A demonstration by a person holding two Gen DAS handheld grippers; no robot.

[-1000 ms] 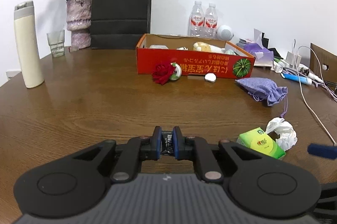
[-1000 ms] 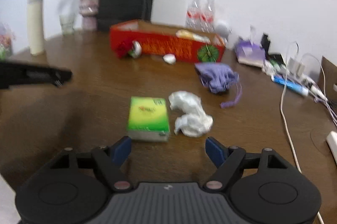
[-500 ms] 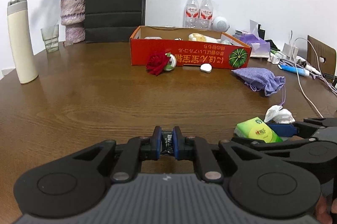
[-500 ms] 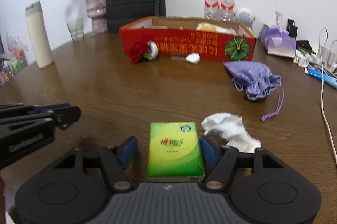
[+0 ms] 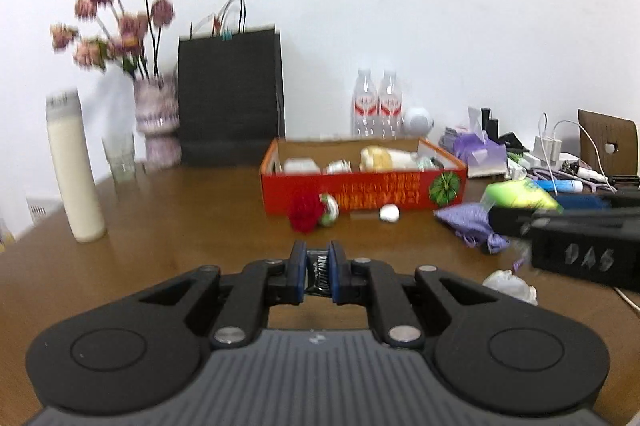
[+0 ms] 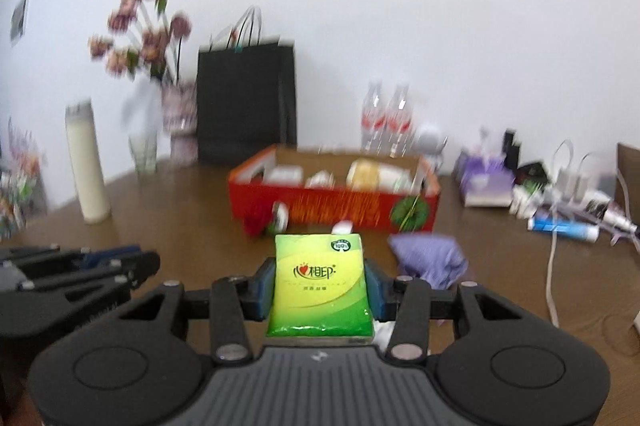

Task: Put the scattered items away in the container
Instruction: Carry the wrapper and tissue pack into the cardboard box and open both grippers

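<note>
Green and yellow, the tissue packet (image 6: 320,286) sits clamped between the blue pads (image 6: 265,290) of the right claw (image 6: 320,288), lifted off the counter (image 6: 180,210) with its printed face up. In the left wrist view the same packet (image 5: 518,195) shows as a blurred green shape at the right edge, above the right claw's black body. The left claw (image 5: 319,276) is clenched, its pads pressed on a small dark object with a printed label that I cannot identify; it hangs low over the wooden counter (image 5: 180,218).

Just below and right of the held packet lies a crumpled white tissue (image 5: 510,286). A purple drawstring pouch (image 6: 430,258) rests on the counter beyond it. Further out, a red fabric rose (image 5: 306,214) and a small white object (image 5: 389,213) lie against the front wall of the red cardboard box (image 5: 360,194), which already holds several pale items.

Behind the box stand two water bottles (image 5: 378,114) and a black paper bag (image 5: 230,98). Left of the bag are a vase of pink flowers (image 5: 154,122), a drinking glass (image 5: 120,158) and a tall cream bottle (image 5: 74,166). Cables and a blue tube (image 6: 562,226) clutter the far right.
</note>
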